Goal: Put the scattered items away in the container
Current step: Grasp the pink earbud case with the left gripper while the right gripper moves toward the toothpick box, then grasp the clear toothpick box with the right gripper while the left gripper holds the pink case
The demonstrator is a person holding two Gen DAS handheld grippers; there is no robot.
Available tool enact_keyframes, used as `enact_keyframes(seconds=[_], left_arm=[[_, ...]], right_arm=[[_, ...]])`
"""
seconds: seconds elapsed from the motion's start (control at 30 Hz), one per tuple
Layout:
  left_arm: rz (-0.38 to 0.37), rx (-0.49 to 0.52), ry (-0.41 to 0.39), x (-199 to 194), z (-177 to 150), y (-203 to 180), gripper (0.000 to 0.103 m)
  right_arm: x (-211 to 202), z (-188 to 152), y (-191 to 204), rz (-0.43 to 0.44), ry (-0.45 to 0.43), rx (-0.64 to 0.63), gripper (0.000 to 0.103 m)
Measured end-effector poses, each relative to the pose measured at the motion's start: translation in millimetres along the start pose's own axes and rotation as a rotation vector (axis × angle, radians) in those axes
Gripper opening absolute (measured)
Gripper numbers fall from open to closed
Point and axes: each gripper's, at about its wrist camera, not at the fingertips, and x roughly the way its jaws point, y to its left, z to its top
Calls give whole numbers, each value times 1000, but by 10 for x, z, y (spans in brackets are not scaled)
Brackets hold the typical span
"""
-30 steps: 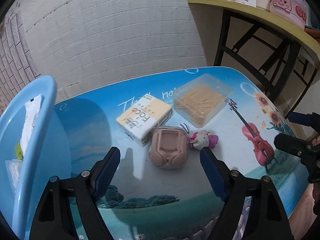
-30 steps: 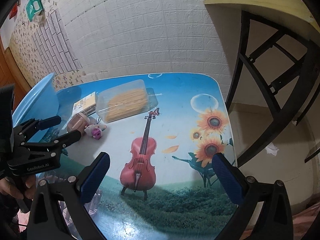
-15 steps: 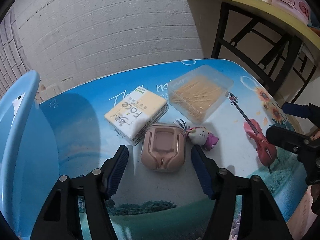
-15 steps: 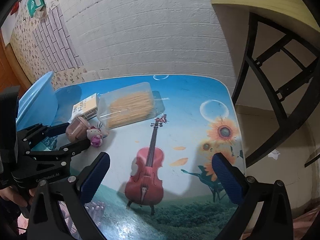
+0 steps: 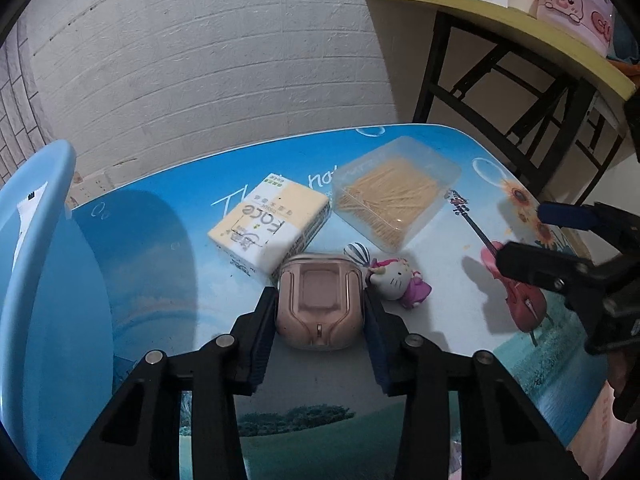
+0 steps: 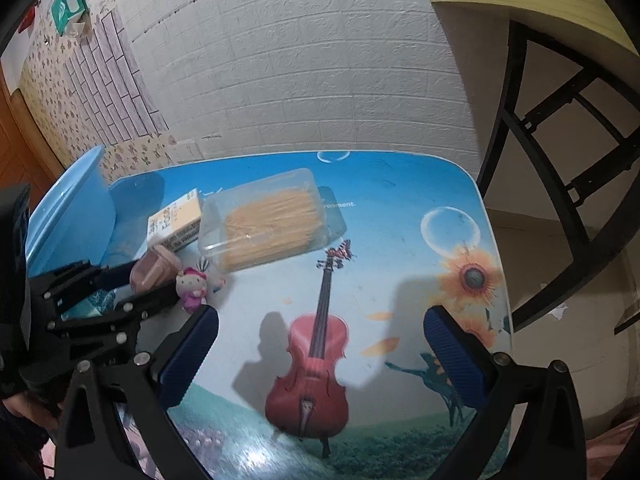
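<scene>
A pink earphone case (image 5: 319, 320) lies on the picture-printed table, and my left gripper (image 5: 320, 294) is shut on it, both blue pads pressed to its sides. A yellow tissue pack (image 5: 270, 220) sits just behind it, a clear toothpick box (image 5: 394, 196) lies further right, and a small cat figure (image 5: 396, 280) stands right of the case. The blue basin (image 5: 40, 280) stands at the left. My right gripper (image 6: 318, 320) hangs open over the printed violin with nothing between its fingers. The right wrist view also shows the case (image 6: 154, 270) and the cat figure (image 6: 194, 284).
A yellow-topped side table (image 5: 500, 12) with cups and a pink pot stands at the back right on a black frame. A white brick wall runs behind the table (image 6: 400, 200). The table's right edge drops to the floor. The basin holds some packets.
My left gripper's jaws have closed from wide open onto the pink case. My right gripper has drifted a little across the table towards the items.
</scene>
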Motion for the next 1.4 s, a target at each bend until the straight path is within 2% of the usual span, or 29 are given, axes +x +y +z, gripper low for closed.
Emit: enact_keyframes(seconds=[0.27,0.53,0.83,1.13,1.4], left_arm=[[-18,-18,-14,-79,-17,49,39],[-25,-42,-20,-96,-44,109,39],[-30,-50,-21,-86,-87,122,39],[-36,-52,-25,-91,-110,147,40],[-32,-50,-25,-100,-123,160,40]], right_arm=[[112,168,214,31,-16,-40,103],[281,307,373,18,-1,-78,103],[464,374,448,12,23,-90,103],[627,445,552,-19,56,-160,103],[706,455,505,-11,65,-133,102]])
